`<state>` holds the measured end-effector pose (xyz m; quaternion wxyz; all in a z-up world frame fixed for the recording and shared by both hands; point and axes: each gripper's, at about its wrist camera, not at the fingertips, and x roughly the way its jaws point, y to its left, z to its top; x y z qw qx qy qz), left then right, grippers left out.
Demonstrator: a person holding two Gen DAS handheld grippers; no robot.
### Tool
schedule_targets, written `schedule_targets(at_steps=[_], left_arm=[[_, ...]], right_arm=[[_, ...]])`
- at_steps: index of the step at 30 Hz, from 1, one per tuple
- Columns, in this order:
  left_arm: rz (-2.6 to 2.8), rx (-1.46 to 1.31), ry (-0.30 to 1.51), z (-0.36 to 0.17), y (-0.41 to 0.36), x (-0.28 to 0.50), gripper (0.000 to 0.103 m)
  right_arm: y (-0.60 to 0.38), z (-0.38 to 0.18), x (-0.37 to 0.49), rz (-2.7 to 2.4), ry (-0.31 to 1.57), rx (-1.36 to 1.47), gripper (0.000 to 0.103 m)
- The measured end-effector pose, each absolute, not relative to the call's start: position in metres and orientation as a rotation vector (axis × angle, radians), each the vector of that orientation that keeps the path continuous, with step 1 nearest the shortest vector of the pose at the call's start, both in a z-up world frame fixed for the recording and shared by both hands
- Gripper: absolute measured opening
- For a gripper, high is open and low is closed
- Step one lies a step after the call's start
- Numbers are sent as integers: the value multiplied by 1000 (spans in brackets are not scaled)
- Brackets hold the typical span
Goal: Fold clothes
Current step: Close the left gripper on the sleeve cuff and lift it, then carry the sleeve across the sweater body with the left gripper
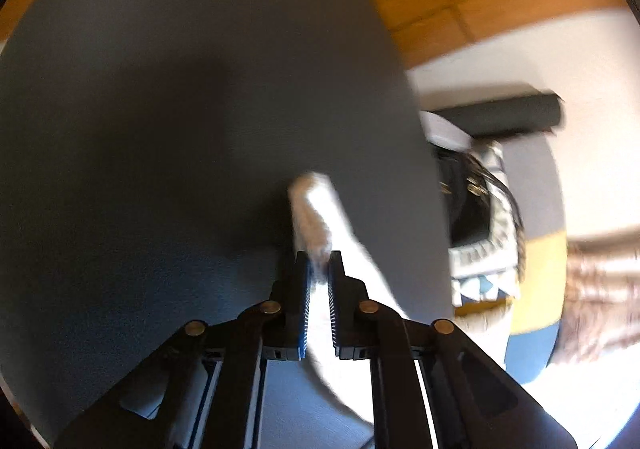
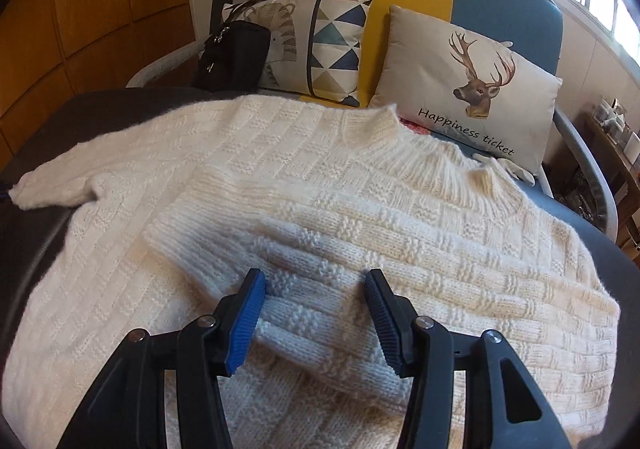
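Sleeve-folding step: left gripper (image 1: 319, 263) fingers pinch the sweater (image 2: 320, 209) cuff at 12 o'clock; right gripper (image 2: 316, 289) fingers spread; next, carry cuff across.

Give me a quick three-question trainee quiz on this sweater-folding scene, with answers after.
1. True or false: the right gripper has its jaws clamped tight on cloth.
2. What does the left gripper pinch: (a) black handbag, (b) cream knitted sweater cuff, (c) cushion?
3. Which sleeve of the cream knitted sweater is already folded across the body?

Key: 1 false, they stand open over the sleeve; 2 b; 3 the one under the right gripper; the other sleeve lies out on the dark grey table.
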<state>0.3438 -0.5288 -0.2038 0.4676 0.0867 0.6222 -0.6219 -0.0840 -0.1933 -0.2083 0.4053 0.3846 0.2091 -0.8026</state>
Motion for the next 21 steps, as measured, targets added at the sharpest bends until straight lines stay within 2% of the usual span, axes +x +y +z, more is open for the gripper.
schedule_targets(at_steps=[13,21], left_arm=[[-2294,347,1365,-74,-468,155,8],[-2490,476,1348,-39,-412,81,8]], right_arm=[[-187,-213,-83,-2029,472,946,54],[-184,-213,-86,-2017,438,952,54]])
